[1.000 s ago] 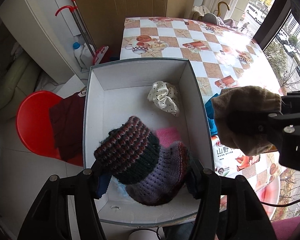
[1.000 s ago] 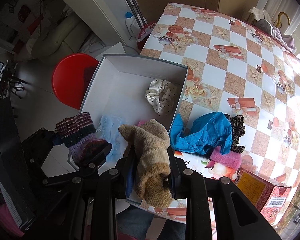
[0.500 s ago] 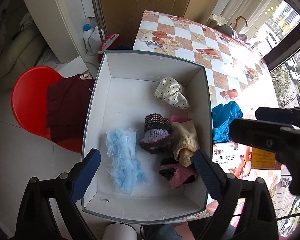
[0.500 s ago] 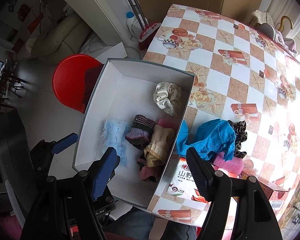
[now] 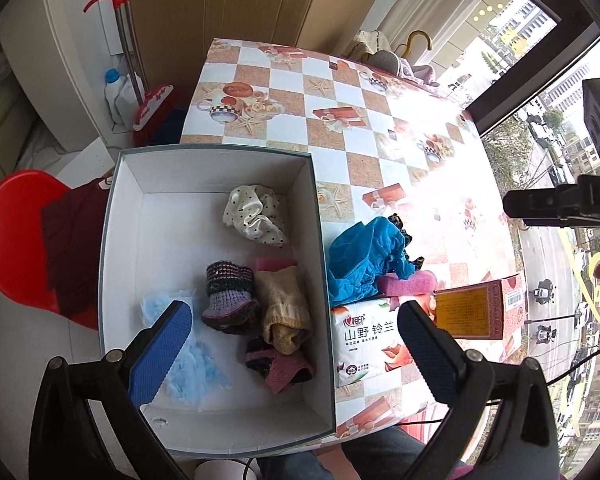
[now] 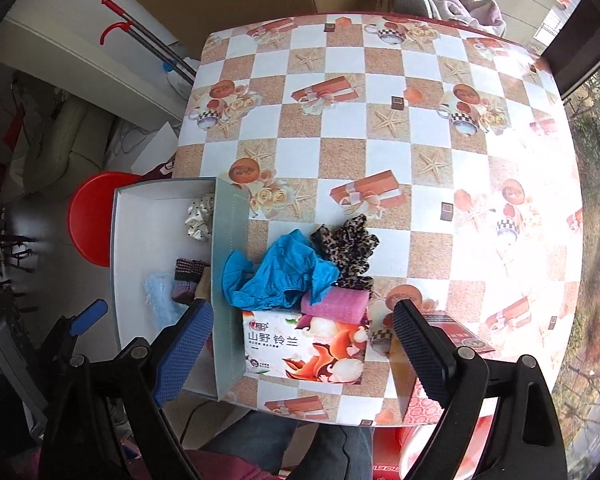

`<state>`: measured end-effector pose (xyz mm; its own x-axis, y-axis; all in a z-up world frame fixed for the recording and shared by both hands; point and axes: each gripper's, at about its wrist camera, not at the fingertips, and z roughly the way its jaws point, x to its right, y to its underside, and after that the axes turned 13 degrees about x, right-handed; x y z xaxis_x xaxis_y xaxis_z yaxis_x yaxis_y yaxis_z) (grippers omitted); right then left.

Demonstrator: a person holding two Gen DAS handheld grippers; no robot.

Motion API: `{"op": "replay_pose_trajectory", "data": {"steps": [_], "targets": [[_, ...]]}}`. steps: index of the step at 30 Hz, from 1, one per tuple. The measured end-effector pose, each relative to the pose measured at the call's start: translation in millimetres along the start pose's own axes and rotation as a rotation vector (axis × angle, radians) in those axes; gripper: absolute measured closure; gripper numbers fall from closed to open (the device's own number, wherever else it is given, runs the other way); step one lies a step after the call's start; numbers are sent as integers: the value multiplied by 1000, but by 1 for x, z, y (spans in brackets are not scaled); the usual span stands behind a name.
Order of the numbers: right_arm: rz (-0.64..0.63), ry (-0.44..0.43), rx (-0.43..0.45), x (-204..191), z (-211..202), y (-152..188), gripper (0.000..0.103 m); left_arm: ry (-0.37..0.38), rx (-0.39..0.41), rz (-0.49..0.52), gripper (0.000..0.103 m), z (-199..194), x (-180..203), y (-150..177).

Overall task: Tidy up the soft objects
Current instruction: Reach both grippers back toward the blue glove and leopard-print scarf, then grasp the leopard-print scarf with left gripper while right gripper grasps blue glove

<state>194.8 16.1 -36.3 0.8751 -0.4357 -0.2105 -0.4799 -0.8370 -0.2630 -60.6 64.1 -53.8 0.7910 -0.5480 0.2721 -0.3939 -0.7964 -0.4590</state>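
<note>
From my station I saw the box point(image 5: 116, 216) was white inside with a grey-green outside; in it lay a cream scrunchie with black dots point(image 5: 256, 220), a purple and dark striped knit sock point(image 5: 230, 300), a tan sock point(image 5: 284, 308), pale blue fluff point(image 5: 196, 364); the table point(image 6: 380, 160) wore a white and sandy-brown check with starfish, teacups and gift boxes; on it I made out a bright blue cloth point(image 6: 284, 276), a leopard-print scrunchie point(image 6: 348, 248), a pink sponge point(image 6: 336, 300); the stool point(image 5: 8, 236) was red.
</note>
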Motion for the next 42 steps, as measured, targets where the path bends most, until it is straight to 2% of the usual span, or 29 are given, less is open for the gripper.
{"op": "replay_pose_trajectory", "data": {"steps": [3, 6, 11, 17, 18, 19, 21, 24, 28, 31, 33, 37, 42], "targets": [[71, 23, -41, 33, 7, -5, 11, -1, -12, 35, 0, 6, 15, -3], [134, -8, -81, 45, 29, -5, 11, -4, -26, 46, 0, 12, 26, -4], [156, -80, -165, 29, 96, 1, 11, -37, -52, 54, 0, 16, 33, -2], [148, -112, -255, 9, 173, 8, 11, -91, -76, 44, 0, 14, 29, 5], [145, -112, -278, 7, 183, 11, 13, -98, -81, 41, 0, 14, 28, 5], [142, -114, -294, 7, 190, 13, 21, -104, -84, 37, 0, 14, 27, 6], [149, -137, -313, 8, 195, 16, 71, -111, -88, 30, 0, 15, 26, 6], [195, -136, -277, 26, 186, 11, 86, -111, -96, 32, 0, 20, 28, 3], [300, -29, -171, 75, 157, -5, 86, -98, -103, 58, 0, 30, 41, -4], [449, 68, -80, 126, 124, -15, 86, -80, -105, 93, 0, 38, 55, -11], [584, 101, -25, 163, 103, -12, 86, -68, -109, 119, 0, 44, 66, -15], [800, 104, 48, 217, 65, -3, 86, -59, -143, 191, 0, 70, 89, -22], [963, 22, 46, 252, 53, 23, 86, -17, -215, 260, 0, 113, 121, -30]]}}
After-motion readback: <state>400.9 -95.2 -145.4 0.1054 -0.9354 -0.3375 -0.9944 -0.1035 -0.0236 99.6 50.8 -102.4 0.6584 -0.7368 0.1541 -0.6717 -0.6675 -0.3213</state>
